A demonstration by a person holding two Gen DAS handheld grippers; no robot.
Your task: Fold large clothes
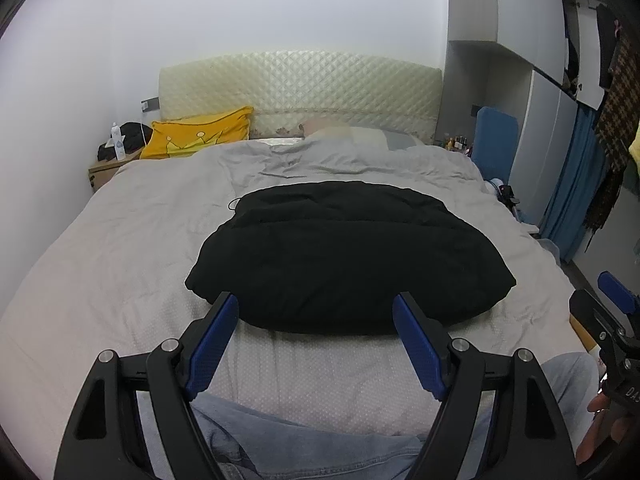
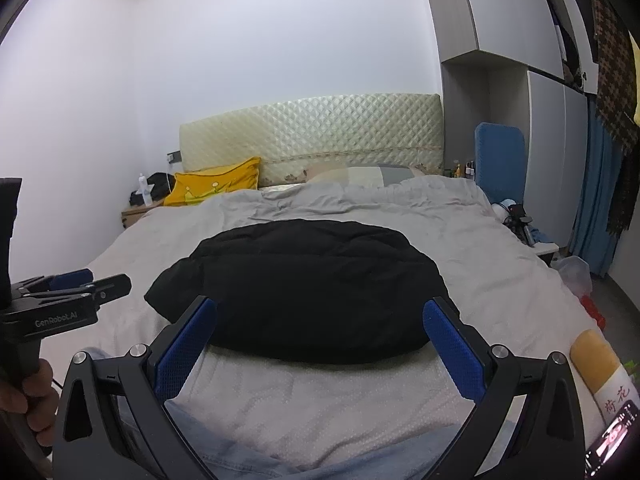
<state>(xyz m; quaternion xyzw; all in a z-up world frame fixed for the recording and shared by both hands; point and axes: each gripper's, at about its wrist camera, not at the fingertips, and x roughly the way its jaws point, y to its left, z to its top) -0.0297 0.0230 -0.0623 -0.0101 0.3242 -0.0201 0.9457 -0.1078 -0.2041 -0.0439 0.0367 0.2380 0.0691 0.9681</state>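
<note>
A black padded jacket lies folded into a thick bundle on the grey bedspread, in the middle of the bed; it also shows in the right wrist view. My left gripper is open and empty, held just short of the bundle's near edge. My right gripper is open and empty too, at the same near edge. Each gripper shows at the side of the other's view: the right one and the left one.
A yellow cushion and a quilted headboard stand at the far end. A nightstand with a bottle is at the far left. A wardrobe with hanging clothes and a blue chair fill the right side. My jeans-clad legs are below.
</note>
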